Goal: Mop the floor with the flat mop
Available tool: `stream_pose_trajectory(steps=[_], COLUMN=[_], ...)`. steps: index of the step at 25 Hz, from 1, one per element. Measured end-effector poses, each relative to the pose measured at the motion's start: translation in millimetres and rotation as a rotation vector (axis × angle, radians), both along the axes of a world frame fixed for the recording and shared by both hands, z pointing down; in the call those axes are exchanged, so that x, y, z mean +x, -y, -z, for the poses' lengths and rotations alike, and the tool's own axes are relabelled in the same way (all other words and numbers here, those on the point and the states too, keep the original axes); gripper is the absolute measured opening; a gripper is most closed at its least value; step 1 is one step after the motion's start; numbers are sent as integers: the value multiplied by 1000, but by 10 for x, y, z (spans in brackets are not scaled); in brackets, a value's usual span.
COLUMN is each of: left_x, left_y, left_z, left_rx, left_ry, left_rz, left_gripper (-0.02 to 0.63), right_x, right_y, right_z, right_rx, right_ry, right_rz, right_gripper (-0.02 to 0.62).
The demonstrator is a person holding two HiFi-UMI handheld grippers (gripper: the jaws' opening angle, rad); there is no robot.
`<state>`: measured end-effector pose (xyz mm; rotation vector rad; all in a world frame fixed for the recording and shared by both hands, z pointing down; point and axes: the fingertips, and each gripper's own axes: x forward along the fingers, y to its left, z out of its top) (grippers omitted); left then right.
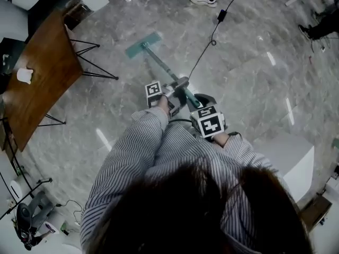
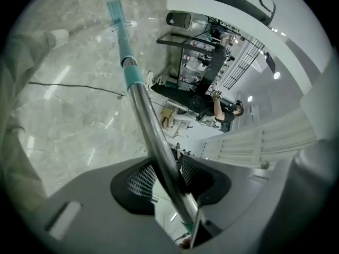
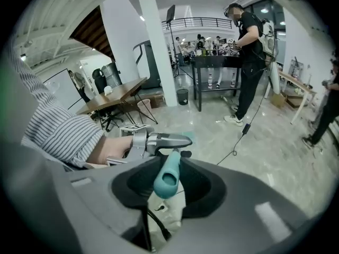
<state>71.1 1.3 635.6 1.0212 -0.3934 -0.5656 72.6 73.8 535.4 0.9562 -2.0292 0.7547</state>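
The flat mop's teal head (image 1: 143, 44) lies on the grey marble floor ahead of me. Its pole (image 1: 161, 65) slants back to both grippers. My left gripper (image 1: 179, 84) is shut on the metal part of the pole (image 2: 153, 136), lower down. In the left gripper view (image 2: 168, 183) the pole runs between the ribbed pads (image 2: 142, 180) out to the mop head (image 2: 115, 8). My right gripper (image 1: 197, 100) is shut on the teal handle end (image 3: 168, 174), which pokes up between its jaws (image 3: 168, 184). The left gripper (image 3: 159, 141) shows just beyond it.
A brown wooden table (image 1: 37, 73) on black wire legs stands at the left, a white cup (image 1: 24, 75) on it. A black cable (image 1: 212, 38) crosses the floor right of the mop. A person (image 3: 249, 52) stands ahead; their shoe (image 1: 204, 0) shows. A white box (image 1: 294, 163) sits at the right.
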Motion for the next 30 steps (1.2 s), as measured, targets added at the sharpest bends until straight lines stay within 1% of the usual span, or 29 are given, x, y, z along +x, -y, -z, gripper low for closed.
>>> stream_pose_trajectory(steps=[3,7,9,13,16,18,23,26,30], left_x=[-392,-942,-1232,-1740,-2009,-2187,-2594,-2715,-2772], left_y=[439,1115,1504,2245,2755,3066,3678,3889,4004], left_z=[-48,-101,-96,-21,17,7,-43,-25,-11], left_rx=[-26,-53,-56,-16,13,17,-2,-9,-10], left_ry=[12,21,22,29,33,36,33,24,14], left_rz=[-18,25,25,-33,-37,-1,139,190,221], left_gripper=[146,140,141,152,160,160,158,156,155], right_x=[-425,-960,-1253,-1792,-2069,-2229,-2561,-2674,-2714], right_y=[420,1090,1482,2251,2757,3052,3645,3847,3953], right_z=[-53,-77,-76,-3,24,8,0,19,38], right_rx=[-3,-5,-4,17,20,10,1,14,34], right_ry=[-13,21,31,37,35,26,26,35,19], right_rz=[14,-32,-43,-25,-2,12,10,3,6], right_gripper=[115,115,115,117,117,117,117,115,114])
